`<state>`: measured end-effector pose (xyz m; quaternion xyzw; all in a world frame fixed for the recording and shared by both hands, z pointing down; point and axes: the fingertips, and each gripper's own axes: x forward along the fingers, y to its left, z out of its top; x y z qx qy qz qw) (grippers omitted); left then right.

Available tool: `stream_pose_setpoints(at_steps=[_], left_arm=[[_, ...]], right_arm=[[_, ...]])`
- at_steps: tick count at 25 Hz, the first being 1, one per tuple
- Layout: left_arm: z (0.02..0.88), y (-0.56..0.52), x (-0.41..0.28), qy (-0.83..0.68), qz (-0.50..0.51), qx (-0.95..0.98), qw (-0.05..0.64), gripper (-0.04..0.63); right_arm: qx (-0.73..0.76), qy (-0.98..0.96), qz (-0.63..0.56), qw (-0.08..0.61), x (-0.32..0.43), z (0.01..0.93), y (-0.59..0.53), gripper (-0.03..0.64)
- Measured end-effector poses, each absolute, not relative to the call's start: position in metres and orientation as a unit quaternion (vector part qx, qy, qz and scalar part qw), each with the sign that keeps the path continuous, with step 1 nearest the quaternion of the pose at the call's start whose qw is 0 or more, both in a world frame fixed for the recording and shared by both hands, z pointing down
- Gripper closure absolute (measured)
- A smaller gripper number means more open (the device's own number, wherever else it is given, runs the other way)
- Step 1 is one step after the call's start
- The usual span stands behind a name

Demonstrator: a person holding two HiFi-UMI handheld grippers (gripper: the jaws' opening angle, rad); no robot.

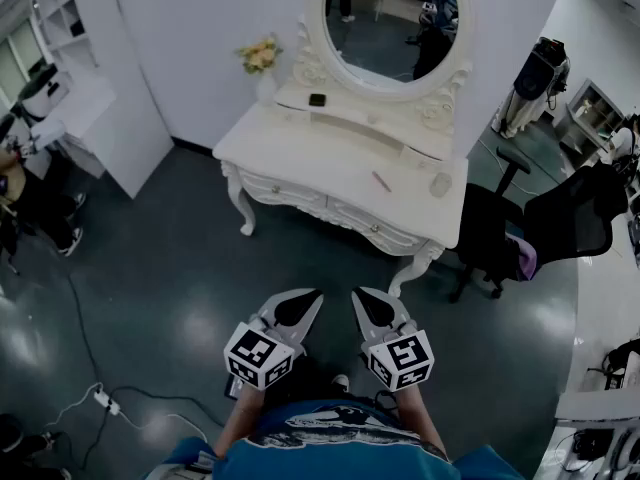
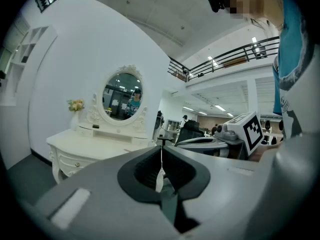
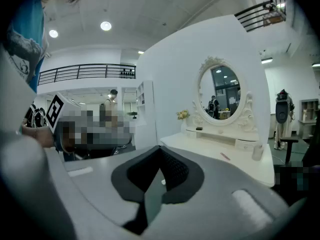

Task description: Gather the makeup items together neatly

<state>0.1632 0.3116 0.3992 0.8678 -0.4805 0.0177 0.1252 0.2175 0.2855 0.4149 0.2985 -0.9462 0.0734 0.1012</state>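
Left claw (image 1: 316, 295) and right claw (image 1: 356, 294) both pinched closed, empty, over open dark floor (image 1: 150, 268). Ahead stands the white table (image 1: 300, 158), with a pink pencil (image 1: 381, 181) and a small pale bottle (image 1: 441, 184) near its right edge and a black chair (image 1: 560, 223) beside.

You face the white table (image 1: 320, 158) at twelve o'clock, a slim pink stick (image 1: 381, 181) and pale jar (image 1: 441, 184) lying toward its three o'clock end, a small dark item (image 1: 317, 99) on its raised shelf (image 1: 352, 120), and flowers (image 1: 261, 56) at ten o'clock.
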Motion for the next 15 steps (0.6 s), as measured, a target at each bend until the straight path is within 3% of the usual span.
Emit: stream_pose_setpoints(at_steps=[7,15], left_arm=[[0.376,0.331,0.225,-0.468,-0.01,0.879,0.086,0.579],[0.379,0.35,0.226,-0.489,0.042,0.87,0.047,0.583]], right_arm=[[0.301,-0.948,0.064,0.078,0.269,0.408,0.296,0.615],[0.262,-0.961,0.075,0.052,0.263,0.406,0.304,0.615]])
